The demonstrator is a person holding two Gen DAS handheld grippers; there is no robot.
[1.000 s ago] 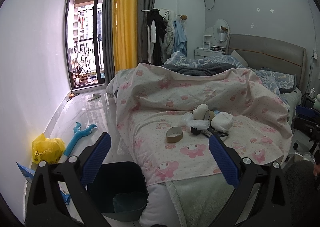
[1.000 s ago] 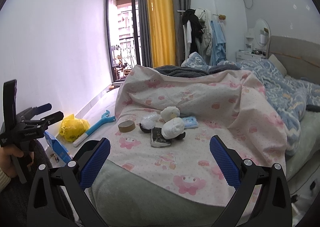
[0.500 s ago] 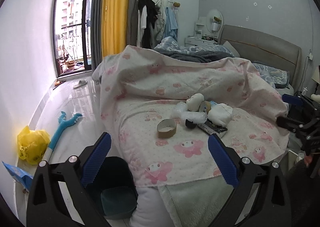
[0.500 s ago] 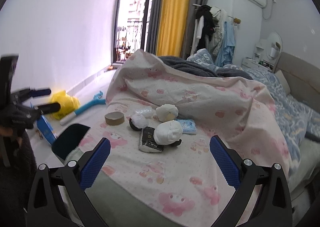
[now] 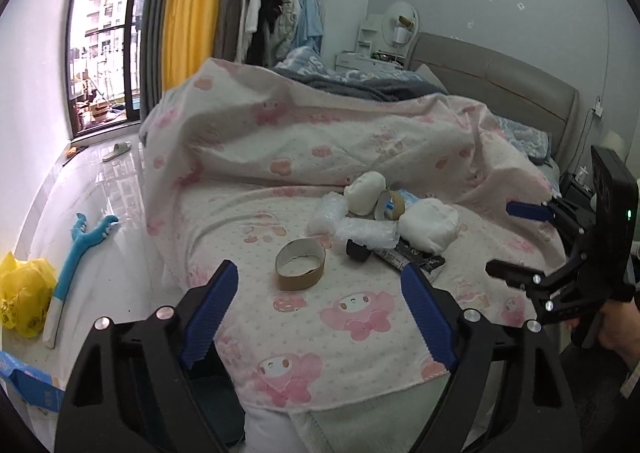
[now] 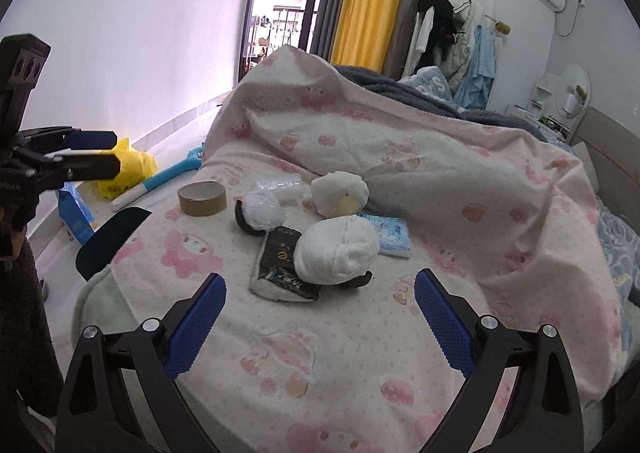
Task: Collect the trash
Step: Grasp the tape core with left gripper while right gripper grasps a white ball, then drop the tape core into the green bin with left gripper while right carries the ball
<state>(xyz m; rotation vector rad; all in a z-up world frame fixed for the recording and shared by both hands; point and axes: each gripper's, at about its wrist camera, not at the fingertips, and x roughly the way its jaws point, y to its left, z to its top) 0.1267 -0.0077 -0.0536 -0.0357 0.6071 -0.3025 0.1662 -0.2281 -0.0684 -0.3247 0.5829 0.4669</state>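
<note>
Hovering low in the frame, the left gripper [image 5: 320, 309] stands wide and empty, with the cardboard tape ring [image 5: 300, 264] on the pink blanket [image 5: 360, 333] just above centre between its fingers. The right gripper [image 6: 320, 317] is likewise spread wide, holding nothing; centre frame lie a white wad [image 6: 338, 251] on a black packet [image 6: 280, 265], touching.

The pink-printed blanket [image 6: 460, 157] is soft matt cloth. The tape core [image 5: 300, 265] looks like dull brown cardboard, the bubble wrap [image 5: 366, 233] clear crinkly plastic, the black packet [image 6: 280, 265] glossy film. The floor [image 5: 100, 197] is polished, reflective tile. The yellow bag [image 5: 24, 293] is thin shiny plastic.
</note>
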